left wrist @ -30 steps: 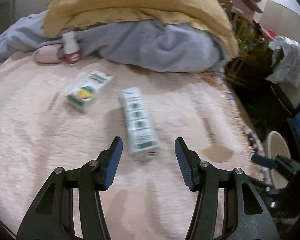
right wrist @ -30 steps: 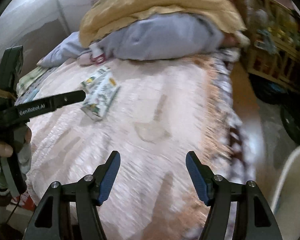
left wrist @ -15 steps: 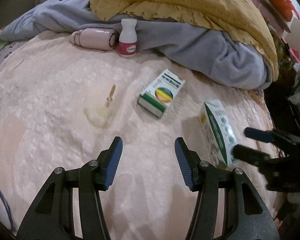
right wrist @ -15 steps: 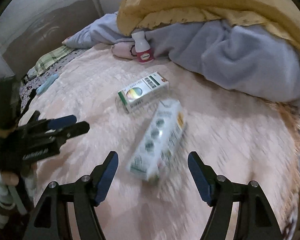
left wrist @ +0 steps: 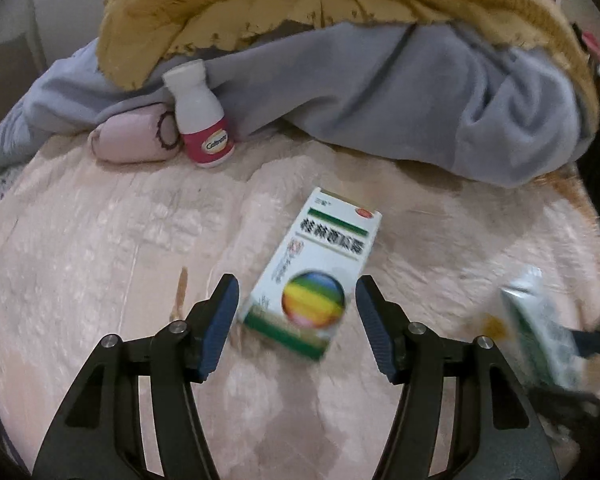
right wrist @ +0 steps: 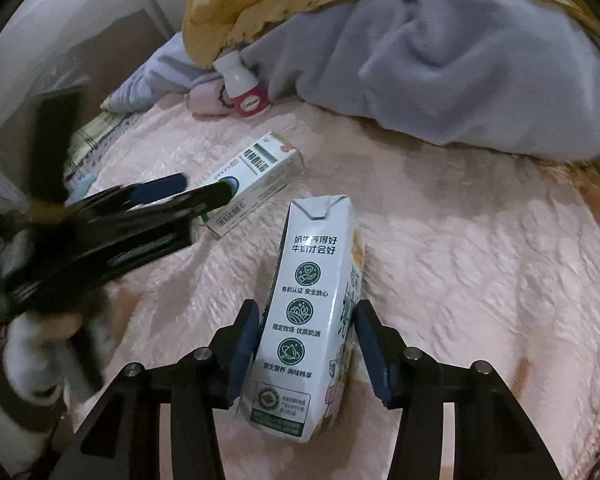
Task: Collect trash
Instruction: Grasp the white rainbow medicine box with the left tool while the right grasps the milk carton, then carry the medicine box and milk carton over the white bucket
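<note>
- Right wrist view: my right gripper point(right wrist: 306, 350) straddles the white-and-green milk carton point(right wrist: 314, 312), which lies flat on the pink quilted bedspread point(right wrist: 460, 280). Jaws spread wide, pads just beside the carton's sides; can't tell if the left pad touches. Nothing gripped yet.
- Left wrist view: my left gripper point(left wrist: 296, 330) is wide open and empty, with the near end of the white medicine box with a rainbow circle point(left wrist: 312, 276) between its fingers. Frame is blurred.
- Judgement: both grasps pending. Close square on each box's long sides and squeeze gently, since thin card will likely crush.
- Bedding is soft; pressing down would sink the items and tilt them.
- White pill bottle with red label point(left wrist: 202, 114) stands upright against the grey fleece blanket point(left wrist: 420, 96), well apart.
</note>
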### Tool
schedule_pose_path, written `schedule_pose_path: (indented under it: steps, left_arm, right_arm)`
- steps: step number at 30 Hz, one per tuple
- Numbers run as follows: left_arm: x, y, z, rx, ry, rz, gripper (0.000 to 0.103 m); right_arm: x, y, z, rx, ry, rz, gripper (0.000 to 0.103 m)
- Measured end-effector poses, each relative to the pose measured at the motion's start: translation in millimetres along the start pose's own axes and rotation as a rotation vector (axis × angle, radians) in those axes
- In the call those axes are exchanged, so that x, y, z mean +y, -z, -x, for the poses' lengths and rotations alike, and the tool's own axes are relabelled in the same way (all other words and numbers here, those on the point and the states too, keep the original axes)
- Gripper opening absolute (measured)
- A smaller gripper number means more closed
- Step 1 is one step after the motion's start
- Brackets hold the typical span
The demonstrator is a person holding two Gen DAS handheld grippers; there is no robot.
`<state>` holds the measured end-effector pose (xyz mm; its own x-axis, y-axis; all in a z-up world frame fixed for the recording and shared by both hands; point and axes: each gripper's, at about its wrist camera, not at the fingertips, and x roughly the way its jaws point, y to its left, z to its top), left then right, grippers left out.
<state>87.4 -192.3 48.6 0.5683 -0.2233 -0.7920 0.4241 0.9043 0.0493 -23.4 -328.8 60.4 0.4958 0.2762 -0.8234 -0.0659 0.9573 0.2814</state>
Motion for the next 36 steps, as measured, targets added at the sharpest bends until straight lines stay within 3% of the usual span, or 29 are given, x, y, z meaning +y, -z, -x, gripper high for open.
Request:
schedule_pose_path:
  steps: [5,9,14,25,36]
  left_arm:
    - [-3,-12,-17,0.021,0.044,-0.004,0.062]
    - [-6,-12,-36,0.121,0.085,-0.004,0.063]
    - [0,-3,-24,0.081,0.111,0.028,0.053]
    - [-2,26,68,-0.044,0.137,0.056,0.049]
    - [-68,67,151,-0.127,0.172,-0.076,0.049]
  right_arm:
    - [-7,17,34,-0.047,-0.019,-0.004,0.048]
    - [-10,29,49,-0.055,-0.017,-0.01,0.048]
    - [-8,34,60,-0.073,-0.017,-0.008,0.048]
    - [-1,58,92,-0.113,-0.004,0.006,0.048]
    - [-4,93,127,-0.143,0.023,-0.009,0.048]
